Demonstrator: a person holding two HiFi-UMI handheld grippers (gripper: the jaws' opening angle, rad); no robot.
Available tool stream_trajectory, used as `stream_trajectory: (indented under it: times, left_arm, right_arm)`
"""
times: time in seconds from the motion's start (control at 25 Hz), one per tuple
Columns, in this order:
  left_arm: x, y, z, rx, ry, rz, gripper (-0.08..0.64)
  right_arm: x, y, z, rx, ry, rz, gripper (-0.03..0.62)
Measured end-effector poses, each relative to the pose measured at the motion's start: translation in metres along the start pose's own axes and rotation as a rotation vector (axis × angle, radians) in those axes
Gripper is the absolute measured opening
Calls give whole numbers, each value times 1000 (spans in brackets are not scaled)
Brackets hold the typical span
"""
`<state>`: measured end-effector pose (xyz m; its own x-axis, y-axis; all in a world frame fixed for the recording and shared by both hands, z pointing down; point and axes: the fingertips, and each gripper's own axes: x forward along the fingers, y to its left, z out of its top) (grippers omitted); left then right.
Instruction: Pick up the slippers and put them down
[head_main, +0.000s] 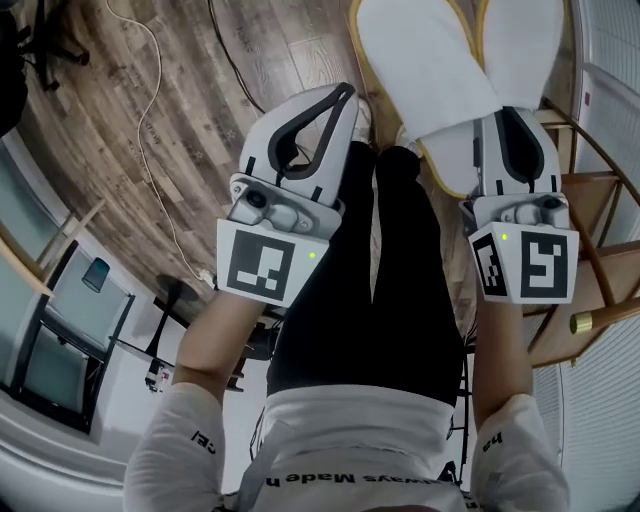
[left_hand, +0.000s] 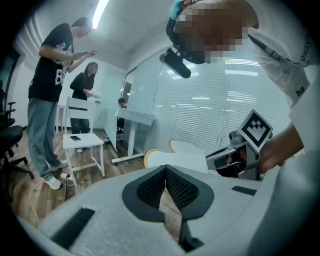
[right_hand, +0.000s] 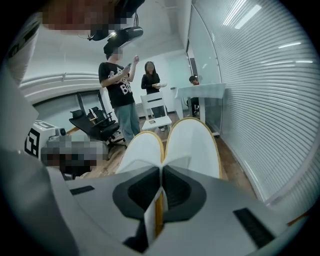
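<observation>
Head view: flat, white, yellow-edged slippers (head_main: 430, 70)

Top edge cuts off slippers (head_main: 430, 60); heel ends seemingly hidden behind right hand-held gripper (head_main: 520, 120).

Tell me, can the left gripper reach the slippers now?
Probably yes: the slippers, pinched in the right gripper, are close beside the left gripper with nothing between, but its jaws are shut.
</observation>
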<state>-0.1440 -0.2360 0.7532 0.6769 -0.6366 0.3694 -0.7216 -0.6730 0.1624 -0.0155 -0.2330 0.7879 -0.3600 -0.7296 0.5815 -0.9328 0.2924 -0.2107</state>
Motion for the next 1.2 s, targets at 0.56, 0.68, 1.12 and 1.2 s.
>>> stream_trajectory:
  times: [0.56, 0.68, 1.12, 1.2]
  left_arm:
    - [59, 8, -108, 74, 11, -49, 11]
    - [71, 21, -136, 82, 19, -54, 11]
    - [121, 46, -236, 130, 40, -72, 11]
    - [129, 50, -256, 129, 43, -75, 11]
  right_arm:
    - [68, -32, -97, -32, 2, 16, 23]
    - [93, -37, -117, -47, 6, 25, 23]
    - [165, -77, -212, -72, 27, 67, 21]
    - [179, -81, -232, -80, 35, 75, 22]
